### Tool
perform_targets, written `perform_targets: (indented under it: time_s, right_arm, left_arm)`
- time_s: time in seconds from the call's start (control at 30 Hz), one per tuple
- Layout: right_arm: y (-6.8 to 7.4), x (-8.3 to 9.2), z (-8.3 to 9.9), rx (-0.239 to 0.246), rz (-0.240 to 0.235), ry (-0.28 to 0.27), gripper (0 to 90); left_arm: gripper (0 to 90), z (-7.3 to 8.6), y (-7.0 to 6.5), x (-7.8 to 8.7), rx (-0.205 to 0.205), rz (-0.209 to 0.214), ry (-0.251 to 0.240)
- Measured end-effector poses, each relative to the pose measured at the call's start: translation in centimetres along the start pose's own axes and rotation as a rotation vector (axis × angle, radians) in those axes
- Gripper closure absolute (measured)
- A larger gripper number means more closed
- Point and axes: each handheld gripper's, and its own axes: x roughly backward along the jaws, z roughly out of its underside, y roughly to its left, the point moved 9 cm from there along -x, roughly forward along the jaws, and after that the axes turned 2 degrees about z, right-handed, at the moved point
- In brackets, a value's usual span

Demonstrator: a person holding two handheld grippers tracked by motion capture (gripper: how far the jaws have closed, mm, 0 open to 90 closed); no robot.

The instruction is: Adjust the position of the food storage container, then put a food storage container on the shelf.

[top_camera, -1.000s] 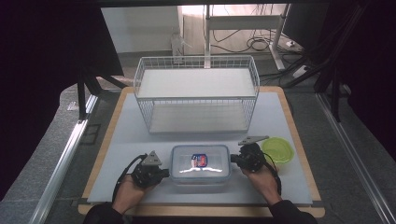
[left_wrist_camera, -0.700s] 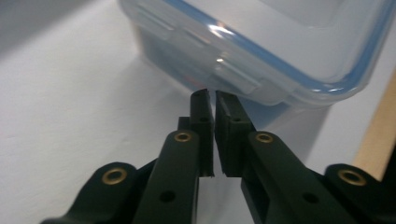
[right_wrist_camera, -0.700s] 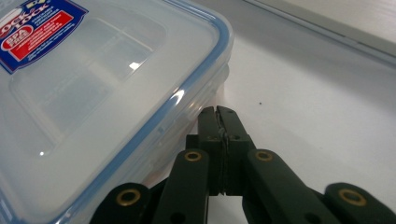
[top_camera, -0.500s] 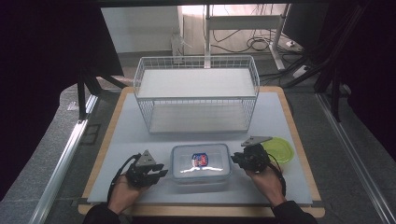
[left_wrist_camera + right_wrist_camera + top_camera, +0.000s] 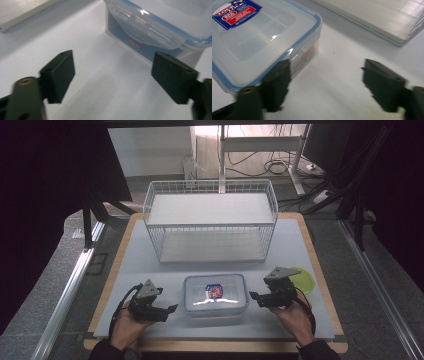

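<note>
Jaws spread wide on both sides now, and both pairs have just been opening, with nothing between them but bare white table. Over on the left, the left gripper (image 5: 172,309) sits low at the near edge, held in the person's left hand (image 5: 125,327), its tips pointing toward the clear plastic container (image 5: 215,293) and stopping just short of its left end. From the left gripper view, the left gripper (image 5: 112,75) looks straight at the container (image 5: 160,27), with the end latch flap (image 5: 142,28) folded down against the wall and the blue seal running along the rim.

Across on the other side, the right gripper (image 5: 253,296) mirrors it, held in the person's right hand (image 5: 295,317), tips just beside the container's right end and not touching. In the right gripper view, the right gripper (image 5: 324,82) has one jaw close in front of the container's (image 5: 257,42) corner, the other well out over open table; the lid carries a red and blue label (image 5: 235,12).

That container rests flat, lid on, at the near middle of the table (image 5: 135,265). Behind it stands a white wire basket (image 5: 210,220), well apart. A green lid (image 5: 305,280) lies on the table just behind the right gripper.
</note>
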Motion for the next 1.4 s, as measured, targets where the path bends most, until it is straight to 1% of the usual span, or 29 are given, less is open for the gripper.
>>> perform_targets:
  time_s: [0.07, 0.13, 0.17, 0.2, 0.23, 0.27, 0.3, 0.33, 0.37, 0.43, 0.47, 0.57, 0.63, 0.73, 0.83, 0.87, 0.9, 0.93, 0.97, 1.0, 1.03, 1.07, 1.13, 1.2, 1.27, 1.3, 1.33, 1.37, 1.4]
  right_arm:
    - [-0.1, 0.0, 0.0, -0.006, 0.002, -0.012, 13.3]
    - [-0.1, 0.1, -0.2, -0.016, 0.001, -0.026, 10.4]
    - [-0.1, 0.1, -0.2, -0.016, 0.001, -0.026, 10.4]
    - [-0.1, 0.1, -0.3, -0.010, 0.005, -0.034, 6.5]
    - [-0.1, 0.1, -0.3, -0.010, 0.005, -0.034, 6.5]
    - [0.0, 0.2, -0.5, 0.000, 0.005, -0.041, 4.2]
    - [0.0, 0.2, -0.5, 0.000, 0.005, -0.041, 4.2]
    - [0.3, 0.2, -0.5, 0.019, -0.005, -0.038, 2.3]
    - [0.4, 0.2, -0.6, 0.027, -0.003, -0.037, 2.3]
    - [0.7, 0.2, -0.6, 0.028, -0.027, -0.037, 2.3]
    - [0.8, 0.2, -0.6, 0.021, -0.036, -0.038, 2.3]
    - [0.9, 0.4, -0.9, 0.010, -0.043, -0.051, 2.0]
    - [1.1, 0.5, -1.2, -0.007, -0.050, -0.066, 1.8]
    - [1.4, 0.4, -1.6, -0.019, -0.057, -0.081, 0.6]
    - [1.8, 0.0, -1.8, -0.034, -0.079, -0.070, 0.0]
    - [2.0, -0.1, -1.8, -0.037, -0.087, -0.064, 0.0]
    - [2.1, -0.3, -1.8, -0.042, -0.090, -0.056, 0.0]
    - [2.2, -0.5, -1.9, -0.043, -0.096, -0.050, 0.0]
    - [2.2, -0.5, -1.9, -0.043, -0.096, -0.050, 0.0]
    - [2.5, -0.8, -2.0, -0.063, -0.116, -0.042, 0.9]
    - [2.5, -0.8, -2.0, -0.063, -0.116, -0.042, 0.9]
    - [2.8, -1.1, -2.1, -0.074, -0.144, -0.023, 2.7]
    - [3.0, -1.4, -2.0, -0.085, -0.161, -0.001, 5.0]
    - [3.2, -1.9, -2.0, -0.096, -0.191, 0.020, 6.0]
    - [3.4, -2.4, -1.9, -0.102, -0.210, 0.041, 5.9]
    - [3.6, -2.6, -1.9, -0.112, -0.226, 0.042, 6.0]
    - [3.6, -2.8, -2.0, -0.125, -0.242, 0.046, 6.0]
    - [3.7, -3.0, -2.0, -0.130, -0.255, 0.048, 6.0]
    - [3.7, -3.2, -2.1, -0.139, -0.265, 0.048, 5.6]
  left_arm:
    - [9.7, -0.1, 0.1, 0.0, 0.001, 0.004, -0.014]
    - [8.1, -0.1, -0.1, 0.0, -0.001, 0.023, -0.024]
    - [6.7, -0.1, -0.1, 0.0, -0.001, 0.023, -0.024]
    - [5.9, -0.2, -0.1, 0.0, 0.001, 0.034, -0.027]
    - [5.9, -0.2, -0.2, 0.0, 0.000, 0.040, -0.032]
    - [4.9, -0.3, -0.3, 0.0, -0.012, 0.045, -0.045]
    - [4.1, -0.3, -0.3, 0.0, -0.012, 0.045, -0.045]
    - [3.7, -0.5, -0.2, 0.2, -0.018, 0.050, -0.063]
    - [3.4, -0.6, -0.2, 0.2, -0.015, 0.051, -0.074]
    - [2.4, -0.7, 0.1, 0.3, 0.001, 0.047, -0.084]
    - [2.4, -0.7, 0.2, 0.3, 0.019, 0.043, -0.082]
    - [3.1, -0.8, 0.3, 0.4, 0.056, 0.046, -0.076]
    - [3.4, -1.0, 0.1, 0.3, 0.071, 0.059, -0.074]
    - [3.5, -1.5, -0.2, 0.2, 0.075, 0.077, -0.071]
    - [3.3, -2.2, -0.6, 0.1, 0.082, 0.104, -0.073]
    - [3.2, -2.4, -0.8, 0.0, 0.093, 0.126, -0.077]
    - [2.7, -2.4, -0.8, 0.0, 0.093, 0.126, -0.077]
    - [2.6, -2.8, -1.2, -0.2, 0.110, 0.172, -0.081]
    - [2.6, -2.8, -1.2, -0.2, 0.110, 0.172, -0.081]
    - [2.5, -3.0, -1.3, -0.6, 0.109, 0.185, -0.067]
    - [2.6, -3.0, -1.3, -0.6, 0.109, 0.185, -0.067]
    - [2.8, -3.1, -1.3, -1.0, 0.102, 0.190, -0.052]
    - [3.2, -3.2, -1.4, -1.4, 0.101, 0.208, -0.041]
    - [3.2, -3.4, -1.5, -2.0, 0.104, 0.228, -0.029]
    - [3.2, -3.6, -1.7, -2.6, 0.103, 0.253, -0.017]
    - [3.2, -3.6, -1.7, -2.9, 0.105, 0.263, -0.008]
    - [2.4, -3.7, -1.8, -3.1, 0.113, 0.282, -0.007]
    - [2.6, -3.7, -1.8, -3.1, 0.113, 0.282, -0.007]
    - [2.3, -3.9, -1.9, -3.6, 0.123, 0.314, -0.008]
